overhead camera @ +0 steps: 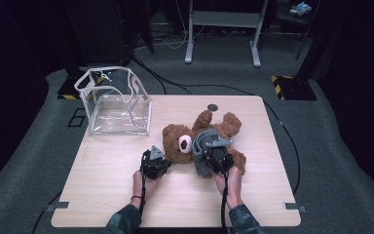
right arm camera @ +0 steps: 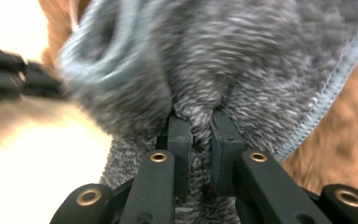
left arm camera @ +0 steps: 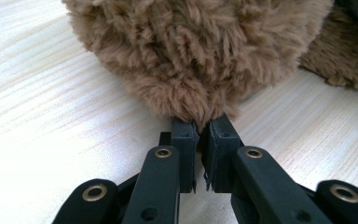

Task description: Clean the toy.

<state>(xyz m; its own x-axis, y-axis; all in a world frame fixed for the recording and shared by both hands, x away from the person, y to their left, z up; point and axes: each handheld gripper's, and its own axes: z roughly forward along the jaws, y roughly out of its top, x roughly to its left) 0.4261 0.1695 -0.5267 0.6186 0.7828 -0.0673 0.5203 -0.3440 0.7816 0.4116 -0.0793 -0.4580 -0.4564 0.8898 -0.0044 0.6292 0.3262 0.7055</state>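
Pinching teddy bear (overhead camera: pixel 180 144), grey garment (overhead camera: pixel 202 146), mid-table

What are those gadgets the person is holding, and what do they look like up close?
Each hand holds a black device. The left gripper and right gripper end in two flat black jaws on jointed bars with brass-coloured rivets. The right one carries a grey three-cornered plate. A black cable trails from each along the forearm. The sleeves are dark and patterned; a dark band circles the left wrist.

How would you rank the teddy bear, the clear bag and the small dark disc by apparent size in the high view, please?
1. Teddy bear and clear bag: too alike to rank.
2. Dark disc: smallest by far.
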